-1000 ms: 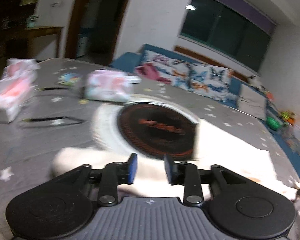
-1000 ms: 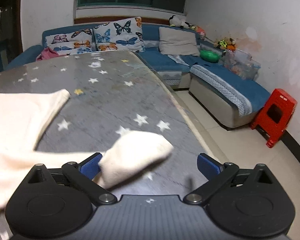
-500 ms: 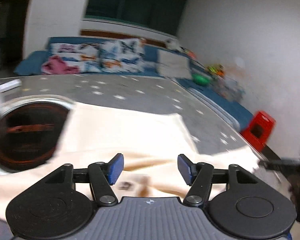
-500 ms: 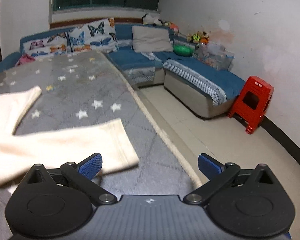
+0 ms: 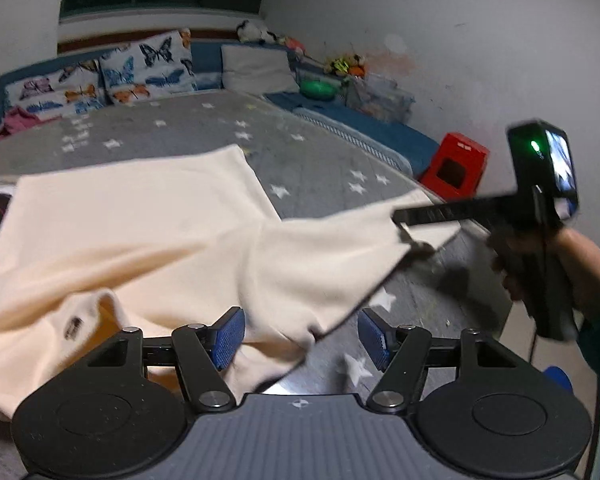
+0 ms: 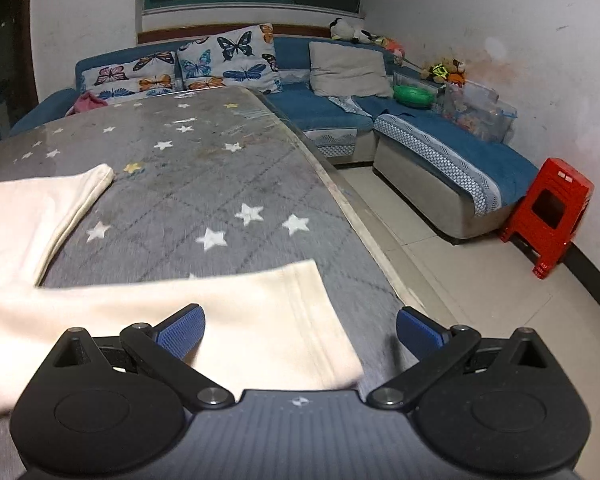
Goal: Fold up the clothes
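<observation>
Left wrist view: we see the left gripper [image 5: 301,336] with its blue pads [image 5: 229,336] standing apart over the near part of a cream garment [image 5: 132,224]. A fold of the cloth lies in the gap between the jaws, but neither pad presses on it. The garment is spread on a grey table cover printed with white stars [image 5: 324,160]; its body lies to the left and one sleeve [image 5: 340,248] reaches out to the right. At the sleeve's far end we find the right gripper [image 5: 414,236], seen from the side and held in the person's right hand [image 5: 540,264] (a dark teal cuff shows at the wrist). How its jaws stand cannot be judged from this angle.

Right wrist view: here the right gripper [image 6: 300,330] shows its jaws wide apart. The sleeve [image 6: 228,320] lies flat on the table cover [image 6: 204,184] with its hemmed cuff end between the fingers; the left pad [image 6: 182,330] sits over the cloth and the right pad is clear of it, above bare cover near the table edge. The garment's body [image 6: 32,208] lies further left.

Background: a blue corner sofa [image 6: 440,148] with butterfly cushions [image 6: 228,60] runs behind and to the right of the table, and a red plastic stool [image 6: 548,216] stands on the tiled floor by the wall.
</observation>
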The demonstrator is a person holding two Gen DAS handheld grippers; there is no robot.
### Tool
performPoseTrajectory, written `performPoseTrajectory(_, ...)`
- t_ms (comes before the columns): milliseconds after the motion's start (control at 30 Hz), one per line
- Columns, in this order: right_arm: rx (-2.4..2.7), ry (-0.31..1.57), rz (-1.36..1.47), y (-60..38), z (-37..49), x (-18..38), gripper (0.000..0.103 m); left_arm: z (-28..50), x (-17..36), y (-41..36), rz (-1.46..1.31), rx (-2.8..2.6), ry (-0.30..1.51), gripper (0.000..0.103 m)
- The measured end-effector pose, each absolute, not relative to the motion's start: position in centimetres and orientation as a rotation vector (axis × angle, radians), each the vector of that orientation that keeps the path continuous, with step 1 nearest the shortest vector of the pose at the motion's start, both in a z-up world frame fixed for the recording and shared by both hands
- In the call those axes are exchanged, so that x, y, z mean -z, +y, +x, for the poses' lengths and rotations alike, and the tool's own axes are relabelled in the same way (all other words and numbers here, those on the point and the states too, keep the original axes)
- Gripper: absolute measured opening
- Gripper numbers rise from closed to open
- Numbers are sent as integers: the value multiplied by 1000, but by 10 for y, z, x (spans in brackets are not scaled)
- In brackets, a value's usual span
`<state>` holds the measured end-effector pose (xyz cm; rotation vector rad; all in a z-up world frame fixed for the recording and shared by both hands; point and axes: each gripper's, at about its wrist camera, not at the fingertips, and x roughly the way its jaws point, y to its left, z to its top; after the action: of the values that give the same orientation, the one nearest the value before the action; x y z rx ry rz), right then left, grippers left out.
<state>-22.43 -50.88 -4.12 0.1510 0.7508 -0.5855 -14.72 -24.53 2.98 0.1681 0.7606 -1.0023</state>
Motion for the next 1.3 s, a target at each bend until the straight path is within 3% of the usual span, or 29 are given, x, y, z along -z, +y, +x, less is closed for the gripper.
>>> performPoseTrajectory(500,605,736,122,-548,-171,42,103,-158,-31,-238,130,1124,797,66)
performPoseTrajectory(800,507,718,14,-511,-187,17,103,-156,-59,-175,143,934,615,66)
performPoseTrajectory(1000,260,707,-20,-454,-198,-5,98,-142,-55,-153,183,808,591,64)
performPoseTrajectory(1133,105,711,-45,-417,-203,-15,94,-144,-48,-153,239,804,570,55)
performPoseTrajectory(1200,31,711,-72,-397,-205,-19,93,-145,-43,-156,275,804,566,41)
performPoseTrajectory(1267,-24,709,-91,-382,-207,-21,89,-145,-35,-158,304,792,576,17)
performPoseTrajectory(1300,-55,707,-102,-373,-209,-22,88,-144,-31,-158,313,784,581,13)
